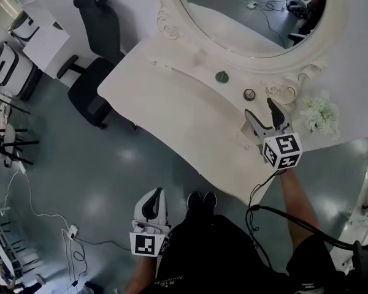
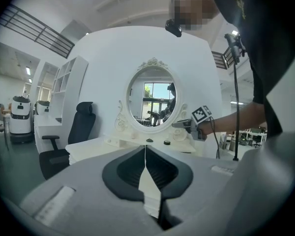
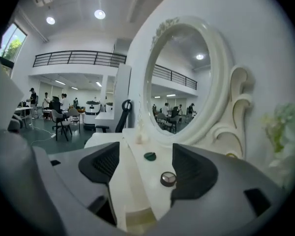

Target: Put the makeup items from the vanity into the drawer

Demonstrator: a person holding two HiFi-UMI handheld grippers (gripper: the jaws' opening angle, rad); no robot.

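Two small makeup items lie on the white vanity (image 1: 172, 103) below the oval mirror (image 1: 245, 17): a dark green round piece (image 1: 221, 76) and a round compact (image 1: 249, 94). My right gripper (image 1: 259, 108) hovers just short of the compact, open, with nothing between its pads. In the right gripper view the compact (image 3: 168, 179) lies on the tabletop ahead between the spread jaws of the right gripper (image 3: 145, 167), and the green piece (image 3: 150, 156) lies farther on. My left gripper (image 1: 152, 202) hangs low over the floor, shut and empty; in its own view the left gripper (image 2: 145, 151) has its jaws together.
A black office chair (image 1: 95, 72) stands at the vanity's left end. White flowers (image 1: 319, 112) sit on the vanity to the right of my right gripper. Cables (image 1: 43, 216) trail over the grey floor. The mirror's carved frame (image 3: 236, 112) rises close on the right.
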